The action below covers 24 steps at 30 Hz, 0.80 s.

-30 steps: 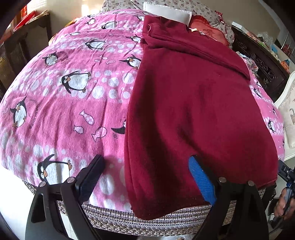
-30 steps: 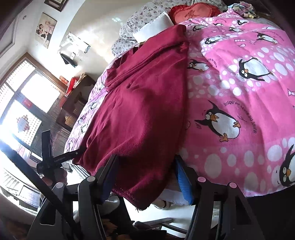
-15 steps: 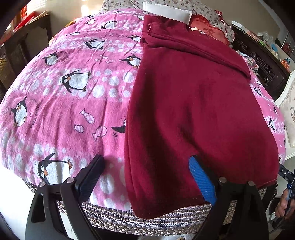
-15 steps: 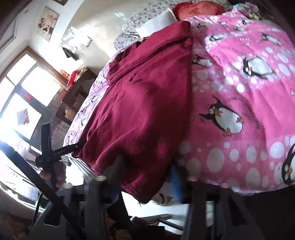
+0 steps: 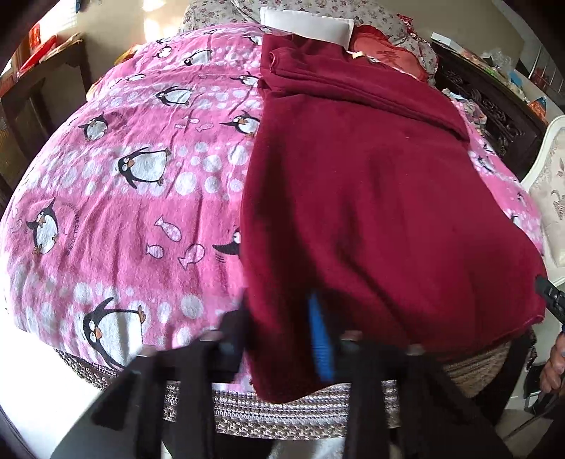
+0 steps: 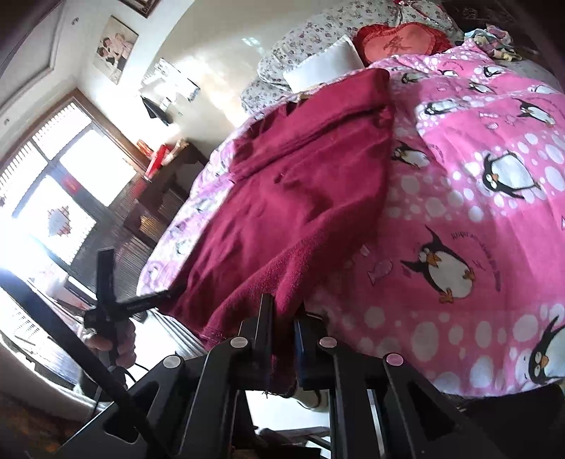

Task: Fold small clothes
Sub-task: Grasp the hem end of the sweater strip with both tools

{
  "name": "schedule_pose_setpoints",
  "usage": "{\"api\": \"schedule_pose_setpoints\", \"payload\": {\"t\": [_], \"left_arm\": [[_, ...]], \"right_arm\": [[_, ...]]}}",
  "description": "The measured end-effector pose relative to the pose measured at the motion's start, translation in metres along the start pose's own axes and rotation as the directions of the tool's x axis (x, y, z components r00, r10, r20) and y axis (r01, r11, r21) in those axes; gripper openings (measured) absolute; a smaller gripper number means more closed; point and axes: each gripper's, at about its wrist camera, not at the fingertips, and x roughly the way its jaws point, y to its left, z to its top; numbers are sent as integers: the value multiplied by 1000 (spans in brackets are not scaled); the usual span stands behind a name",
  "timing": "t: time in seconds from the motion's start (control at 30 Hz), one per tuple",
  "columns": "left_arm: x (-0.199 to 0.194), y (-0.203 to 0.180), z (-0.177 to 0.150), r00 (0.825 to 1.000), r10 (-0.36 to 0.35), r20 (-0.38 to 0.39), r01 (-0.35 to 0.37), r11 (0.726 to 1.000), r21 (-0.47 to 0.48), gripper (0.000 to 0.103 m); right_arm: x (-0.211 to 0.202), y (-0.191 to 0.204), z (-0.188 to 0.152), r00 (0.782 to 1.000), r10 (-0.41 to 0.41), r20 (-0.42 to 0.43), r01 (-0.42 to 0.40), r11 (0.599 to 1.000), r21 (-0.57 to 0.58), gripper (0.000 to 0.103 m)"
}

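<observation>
A maroon fleece garment (image 5: 370,194) lies lengthwise on a bed with a pink penguin cover (image 5: 141,212), its near hem hanging over the bed's edge. My left gripper (image 5: 279,328) is closing, blurred, on the hem's left corner, its dark finger against the cloth's edge and its blue pad (image 5: 319,339) on the cloth. In the right wrist view the same garment (image 6: 300,197) runs away from me. My right gripper (image 6: 282,317) is closing on the hem's other corner, with cloth pinched between its fingers. The left gripper's handle (image 6: 106,282) shows there in a hand (image 6: 113,342).
A white pillow (image 5: 307,24), a red heart cushion (image 6: 402,39) and floral bedding lie at the bed's head. A woven mat (image 5: 282,409) edges the bed's foot. Dark wooden furniture (image 5: 494,106) and a white chair (image 5: 551,197) stand to the right; a window (image 6: 53,197) and a dark cabinet to the left.
Both grippers went from wide open to closed around the garment's near hem corners. The right one also shifted slightly and rolled. The hem now bunches up at each grip.
</observation>
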Motion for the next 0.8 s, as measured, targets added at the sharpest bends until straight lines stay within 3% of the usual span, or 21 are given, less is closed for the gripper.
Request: {"api": "schedule_pose_setpoints", "payload": {"t": [0.03, 0.17, 0.33, 0.47, 0.63, 0.8], "left_arm": [[-3, 0, 2, 1000, -17, -3, 17, 1000, -2, 9], [-17, 10, 21, 991, -134, 0, 134, 991, -31, 8], [-35, 21, 68, 979, -197, 58, 199, 979, -34, 8], [-39, 22, 115, 972, -213, 99, 217, 976, -31, 8], [-28, 20, 197, 961, -243, 134, 251, 967, -44, 8], [18, 13, 284, 973, -195, 125, 205, 976, -73, 8]], "right_arm": [[-3, 1, 4, 1000, 18, 10, -18, 1000, 4, 10], [-12, 8, 23, 996, 69, 61, -68, 998, -8, 10], [-11, 19, 69, 989, 76, 127, -68, 996, -60, 9], [-3, 21, 113, 982, 76, 174, -64, 995, -75, 9], [22, 9, 182, 977, 43, 207, -29, 997, -68, 9], [58, -19, 250, 972, -30, 235, 36, 999, -21, 9]]}}
